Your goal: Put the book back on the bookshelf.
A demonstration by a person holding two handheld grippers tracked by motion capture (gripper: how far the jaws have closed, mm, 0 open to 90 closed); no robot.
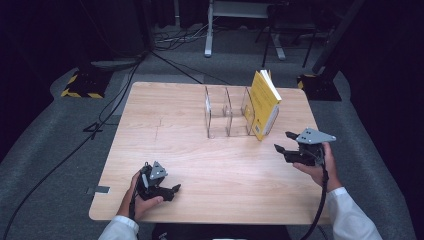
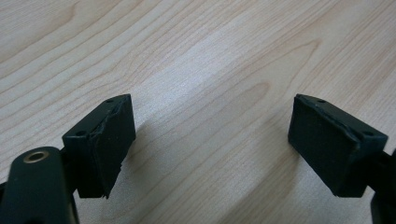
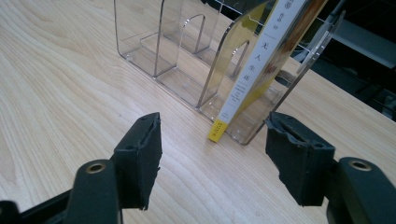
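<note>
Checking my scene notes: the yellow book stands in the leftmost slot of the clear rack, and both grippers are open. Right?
Not quite: the book stands in the rack's rightmost slot, as the high view shows. Both grippers, left and right, are open.

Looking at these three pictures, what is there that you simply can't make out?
- Yellow book: its cover wording is too small in the high view; in the right gripper view the frame's top edge cuts its spine off.
- Clear rack: its far end is cut off by the right gripper view's top edge.
- Dark room beyond the table: too dim in the high view.
</note>
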